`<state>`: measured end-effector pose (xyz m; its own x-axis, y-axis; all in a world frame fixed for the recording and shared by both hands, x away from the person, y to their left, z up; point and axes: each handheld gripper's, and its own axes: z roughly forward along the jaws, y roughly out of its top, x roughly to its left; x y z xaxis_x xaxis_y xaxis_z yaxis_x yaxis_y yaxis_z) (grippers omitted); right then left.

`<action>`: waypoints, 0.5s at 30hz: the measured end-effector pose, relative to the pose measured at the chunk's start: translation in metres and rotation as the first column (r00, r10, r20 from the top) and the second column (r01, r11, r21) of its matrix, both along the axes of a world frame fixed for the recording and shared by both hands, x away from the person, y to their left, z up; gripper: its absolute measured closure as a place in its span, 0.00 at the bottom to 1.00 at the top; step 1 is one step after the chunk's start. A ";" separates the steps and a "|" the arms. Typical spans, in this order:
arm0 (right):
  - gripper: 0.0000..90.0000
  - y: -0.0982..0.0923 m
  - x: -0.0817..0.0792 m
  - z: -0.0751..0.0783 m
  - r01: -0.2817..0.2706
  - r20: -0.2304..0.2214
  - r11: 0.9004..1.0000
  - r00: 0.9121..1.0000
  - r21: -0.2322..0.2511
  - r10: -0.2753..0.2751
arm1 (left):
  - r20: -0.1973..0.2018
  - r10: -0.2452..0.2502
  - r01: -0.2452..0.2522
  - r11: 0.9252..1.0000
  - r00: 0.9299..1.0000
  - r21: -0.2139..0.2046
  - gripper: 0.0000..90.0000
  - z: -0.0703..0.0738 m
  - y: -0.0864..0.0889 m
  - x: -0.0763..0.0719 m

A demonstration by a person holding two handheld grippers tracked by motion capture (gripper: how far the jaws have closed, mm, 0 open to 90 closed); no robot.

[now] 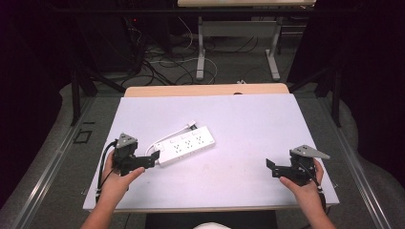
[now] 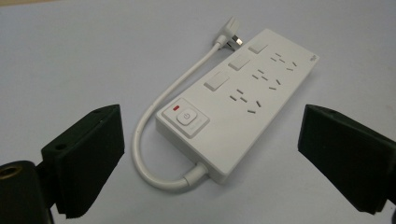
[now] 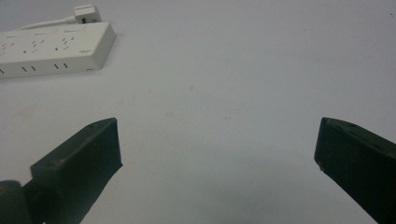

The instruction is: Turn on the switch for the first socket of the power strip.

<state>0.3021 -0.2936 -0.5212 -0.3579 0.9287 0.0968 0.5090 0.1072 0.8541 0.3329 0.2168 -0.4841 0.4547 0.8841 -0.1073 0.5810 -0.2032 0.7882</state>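
Power strip [image 1: 187, 145]: white, lies flat on the table [image 1: 248, 124], left of centre, long axis slanting up to the right; sockets and switches face up.
Cord [image 2: 154, 116]: short white lead loops out of the strip's near end and runs back along its side; plug [image 2: 229, 35] rests by the far end.
Power button [image 2: 186, 117]: on the near end of the strip (small red mark just beside it).
Left gripper [image 1: 154, 158]: held in the left hand [image 1: 117, 179], jaws wide apart w/ nothing between the pads; tips just beside the strip's near end, contact can't be told.
Right gripper [image 1: 271, 165]: in the right hand [image 1: 302, 183] at the table's right side, jaws spread wide, nothing in them, well apart from the strip.
Table: pale sheet over a wood top, bare around the strip.
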 end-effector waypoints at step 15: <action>0.02 0.004 0.000 -0.004 -0.014 -0.008 1.000 1.000 0.000 0.014 | -0.026 -0.004 0.004 1.000 1.000 0.007 0.18 0.016 0.000 0.020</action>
<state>0.3017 -0.2895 -0.5247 -0.3703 0.9236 0.0994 0.5139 0.1146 0.8502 0.3528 0.2163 -0.4684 0.4555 0.8831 -0.1125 0.6003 -0.2114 0.7713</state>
